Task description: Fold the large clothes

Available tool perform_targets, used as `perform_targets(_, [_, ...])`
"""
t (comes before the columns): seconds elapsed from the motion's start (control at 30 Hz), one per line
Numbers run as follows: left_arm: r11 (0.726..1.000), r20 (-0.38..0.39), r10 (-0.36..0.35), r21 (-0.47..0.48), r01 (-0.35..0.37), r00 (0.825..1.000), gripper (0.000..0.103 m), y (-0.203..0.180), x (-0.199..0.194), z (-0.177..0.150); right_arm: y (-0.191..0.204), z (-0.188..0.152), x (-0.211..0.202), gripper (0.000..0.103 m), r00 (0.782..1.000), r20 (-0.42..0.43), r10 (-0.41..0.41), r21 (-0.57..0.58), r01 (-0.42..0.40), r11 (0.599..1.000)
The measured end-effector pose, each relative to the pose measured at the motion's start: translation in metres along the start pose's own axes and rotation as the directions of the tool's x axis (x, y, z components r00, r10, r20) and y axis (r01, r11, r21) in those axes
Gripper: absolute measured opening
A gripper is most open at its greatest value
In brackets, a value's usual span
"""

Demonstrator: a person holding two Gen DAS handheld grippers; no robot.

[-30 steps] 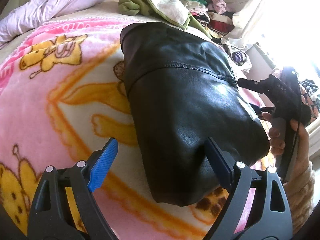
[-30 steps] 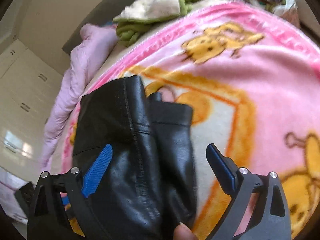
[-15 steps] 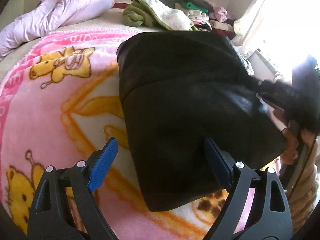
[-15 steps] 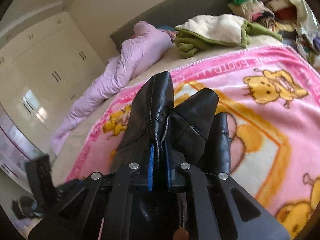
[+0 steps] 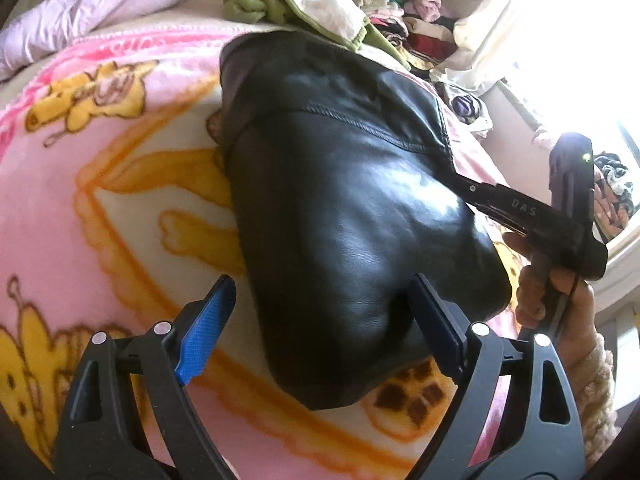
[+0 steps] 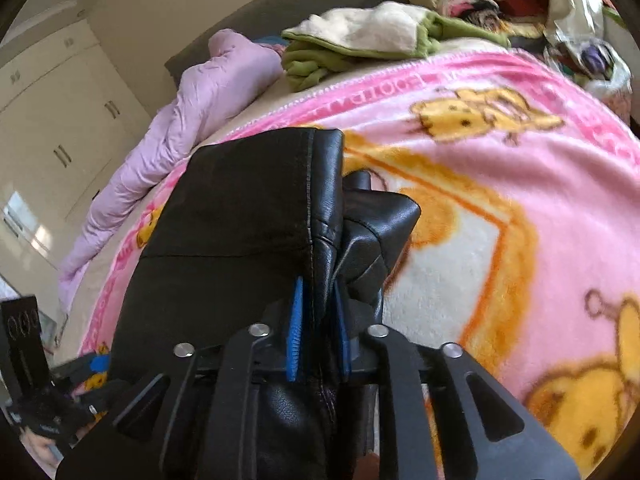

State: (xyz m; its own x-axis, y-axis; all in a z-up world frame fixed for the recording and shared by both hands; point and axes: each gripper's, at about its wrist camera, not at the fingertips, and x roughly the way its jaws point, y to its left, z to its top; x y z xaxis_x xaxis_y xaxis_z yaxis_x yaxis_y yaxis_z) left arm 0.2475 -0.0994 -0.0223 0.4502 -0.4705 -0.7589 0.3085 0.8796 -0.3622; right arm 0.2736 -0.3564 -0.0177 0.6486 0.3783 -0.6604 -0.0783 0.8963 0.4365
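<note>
A black leather garment (image 5: 348, 208), folded into a thick bundle, is laid on a pink cartoon-print blanket (image 5: 100, 184) spread over the bed. Which kind of garment it is cannot be told from these views.

The left gripper (image 5: 320, 328) is held low over the near end of the bundle with its jaws wide apart. Its blue pad (image 5: 204, 336) stands over the blanket to one side, and the other finger is set against or just beside the leather on the other side; nothing is pinched by it.

The right gripper (image 6: 318, 332) is seen clamped on a seamed edge of the leather, a fold of it being squeezed between the two blue pads (image 6: 295, 332). Its jaws have just been closing on that fold and then easing slightly apart, with the leather kept between them. In the left wrist view, the right gripper is seen at the far side of the bundle, its handle gripped by a hand (image 5: 560, 300) in a cream knitted sleeve (image 5: 596, 392).

Beyond the blanket, a lilac quilted item (image 6: 180, 128) and a green and cream fleece item (image 6: 360, 40) are lying on the bed, and a heap of mixed clothes (image 5: 400, 12) is piled near the bright window. White wardrobe doors (image 6: 60, 120) are visible in the right wrist view.
</note>
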Motion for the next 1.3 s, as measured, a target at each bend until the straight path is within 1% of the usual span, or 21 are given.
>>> perform_targets(0.1, [1.0,0.003,0.0,0.007,0.0,1.0,0.08,-0.002,0.0,-0.002,-0.001,0.0,-0.013,0.038,0.999,-0.005,0.033,0.053,-0.033,0.998])
perform_targets(0.13, [1.0,0.004,-0.001,0.004,0.001,1.0,0.085,-0.001,0.0,-0.001,0.0,0.0,-0.018,0.06,0.999,-0.008,0.044,0.053,-0.043,0.998])
perform_targets(0.17, [1.0,0.003,0.002,0.003,-0.002,1.0,0.088,0.0,0.0,-0.001,0.001,-0.002,-0.025,0.078,0.999,-0.013,0.048,0.054,-0.047,0.997])
perform_targets(0.2, [1.0,0.001,0.005,0.002,-0.005,1.0,0.092,0.0,0.001,-0.001,0.0,-0.003,-0.031,0.082,0.998,-0.014,0.059,0.059,-0.058,0.997])
perform_targets(0.23, [1.0,-0.002,0.004,0.001,-0.004,1.0,0.092,0.001,0.002,-0.001,0.0,-0.005,-0.035,0.084,0.996,-0.022,0.082,0.066,-0.08,0.995])
perform_targets(0.3, [1.0,-0.007,-0.004,-0.008,0.004,1.0,0.093,0.003,0.005,-0.001,-0.003,-0.011,-0.039,0.089,0.985,-0.073,0.156,0.092,-0.15,0.984])
perform_targets(0.37, [0.999,-0.014,-0.021,-0.029,0.021,1.0,0.093,0.006,0.007,-0.001,-0.004,-0.019,-0.043,0.092,0.974,-0.109,0.196,0.104,-0.185,0.977])
perform_targets(0.47, [0.998,-0.021,-0.035,-0.044,0.034,0.999,0.095,0.009,0.011,0.0,-0.006,-0.029,-0.038,0.094,0.96,-0.173,0.22,0.1,-0.205,0.974])
perform_targets(0.53, [0.995,-0.04,-0.072,-0.07,0.069,0.997,0.095,0.014,0.017,0.0,-0.011,-0.034,-0.031,0.094,0.961,-0.202,0.189,0.093,-0.173,0.981])
perform_targets(0.57, [0.991,-0.053,-0.095,-0.094,0.09,0.994,0.095,0.019,0.022,0.0,-0.018,-0.036,-0.023,0.094,0.956,-0.217,0.196,0.109,-0.176,0.978])
perform_targets(0.63, [0.983,-0.059,-0.138,-0.131,0.13,0.989,0.095,0.025,0.028,-0.001,-0.032,-0.042,-0.006,0.094,0.942,-0.228,0.248,0.181,-0.209,0.961])
perform_targets(0.67, [0.978,-0.063,-0.159,-0.15,0.148,0.985,0.095,0.029,0.032,-0.001,-0.035,-0.044,0.0,0.089,0.938,-0.225,0.263,0.195,-0.221,0.956])
perform_targets(0.7, [0.972,-0.069,-0.182,-0.166,0.168,0.981,0.095,0.031,0.036,-0.002,-0.033,-0.046,0.004,0.082,0.939,-0.224,0.26,0.181,-0.222,0.958])
perform_targets(0.73, [0.969,-0.074,-0.193,-0.174,0.178,0.978,0.093,0.033,0.039,-0.003,-0.028,-0.046,0.007,0.061,0.933,-0.224,0.283,0.175,-0.247,0.953])
perform_targets(0.77, [0.966,-0.078,-0.202,-0.183,0.185,0.976,0.09,0.035,0.041,-0.003,-0.023,-0.046,0.009,0.062,0.927,-0.23,0.297,0.181,-0.259,0.949])
perform_targets(0.8, [0.961,-0.079,-0.22,-0.191,0.202,0.972,0.081,0.037,0.04,-0.002,-0.017,-0.046,0.009,0.062,0.934,-0.234,0.271,0.156,-0.239,0.958])
perform_targets(0.83, [0.962,-0.079,-0.217,-0.186,0.2,0.973,0.078,0.036,0.038,-0.002,-0.01,-0.045,0.008,0.059,0.939,-0.242,0.244,0.126,-0.219,0.967])
perform_targets(0.93, [0.974,-0.06,-0.178,-0.153,0.167,0.982,0.073,0.035,0.024,-0.001,0.009,-0.043,0.003,0.055,0.946,-0.243,0.215,0.092,-0.198,0.976])
perform_targets(1.07, [0.989,-0.021,-0.09,-0.118,0.087,0.996,0.071,0.047,-0.004,-0.004,0.044,-0.049,0.005,0.054,0.942,-0.257,0.214,0.036,-0.212,0.977])
perform_targets(1.23, [0.99,-0.016,-0.03,-0.136,0.028,0.999,0.071,0.068,-0.028,-0.019,0.085,-0.058,0.017,0.054,0.943,-0.25,0.218,-0.012,-0.228,0.974])
perform_targets(1.3, [0.989,-0.011,-0.03,-0.148,0.028,0.999,0.071,0.075,-0.034,-0.024,0.099,-0.061,0.019,0.054,0.95,-0.243,0.197,-0.051,-0.215,0.975])
